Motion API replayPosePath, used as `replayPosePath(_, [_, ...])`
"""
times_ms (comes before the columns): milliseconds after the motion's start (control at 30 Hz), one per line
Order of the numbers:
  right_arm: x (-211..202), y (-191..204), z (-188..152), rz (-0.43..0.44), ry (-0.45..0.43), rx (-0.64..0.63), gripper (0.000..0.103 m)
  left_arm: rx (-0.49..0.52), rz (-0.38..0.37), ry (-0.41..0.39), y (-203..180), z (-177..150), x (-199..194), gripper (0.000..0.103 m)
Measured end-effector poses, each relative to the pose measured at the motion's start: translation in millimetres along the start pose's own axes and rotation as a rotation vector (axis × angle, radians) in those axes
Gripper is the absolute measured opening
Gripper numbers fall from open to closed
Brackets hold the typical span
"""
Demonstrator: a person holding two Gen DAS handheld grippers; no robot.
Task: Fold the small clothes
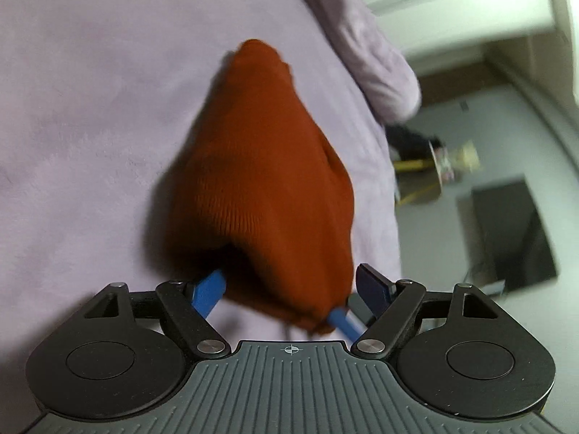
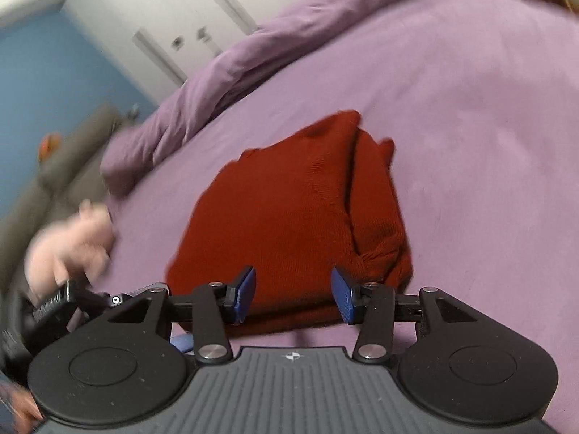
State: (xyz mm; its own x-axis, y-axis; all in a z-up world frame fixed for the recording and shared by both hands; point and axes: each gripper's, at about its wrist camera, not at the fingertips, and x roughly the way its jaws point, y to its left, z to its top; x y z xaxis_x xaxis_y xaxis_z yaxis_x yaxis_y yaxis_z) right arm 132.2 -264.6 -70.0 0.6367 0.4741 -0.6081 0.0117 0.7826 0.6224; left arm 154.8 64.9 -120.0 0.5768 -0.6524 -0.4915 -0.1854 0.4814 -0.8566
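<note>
A rust-red knitted garment [image 1: 264, 166] lies folded into a compact stack on the lilac bed sheet [image 1: 90, 108]. In the left wrist view its near edge sits between the fingers of my left gripper [image 1: 289, 278], which stand wide apart. The left finger [image 1: 210, 293] is tucked at the cloth's edge and the right one is clear of it. In the right wrist view the same garment [image 2: 296, 209] lies just beyond my right gripper [image 2: 292, 275], whose pads [image 2: 246, 289] are apart with no cloth pinched. A person's blurred hand [image 2: 72, 242] holds the other gripper at the left.
A bunched lilac duvet [image 2: 217, 72] runs along the far side of the bed. The bed's edge drops to a grey floor with a dark flat box [image 1: 514, 231] and clutter. White cupboard doors [image 2: 155, 18] and a blue wall stand behind.
</note>
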Motion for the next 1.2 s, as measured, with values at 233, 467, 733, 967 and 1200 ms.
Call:
replayPosePath(233, [13.7, -35.2, -6.5, 0.107, 0.031, 0.395, 0.041, -0.273, -0.061, -0.089, 27.0, 6.0, 5.5, 0.069])
replayPosePath(467, [13.4, -42.1, -5.9, 0.086, 0.029, 0.422, 0.021, -0.124, 0.128, -0.068, 17.4, 10.0, 1.0, 0.049])
replayPosePath(733, [14.5, -25.6, -2.9, -0.104, 0.050, 0.209, 0.000, 0.121, 0.326, -0.023, -7.7, 2.1, 0.3, 0.041])
replayPosePath(967, [18.4, -7.1, -1.7, -0.200, 0.068, 0.055, 0.000, 0.271, 0.439, -0.018, -27.6, -15.9, 2.2, 0.041])
replayPosePath(1200, [21.8, -11.2, -3.5, -0.216, 0.074, 0.038, 0.000, 0.342, 0.483, 0.003, -34.8, -20.2, 4.3, 0.041])
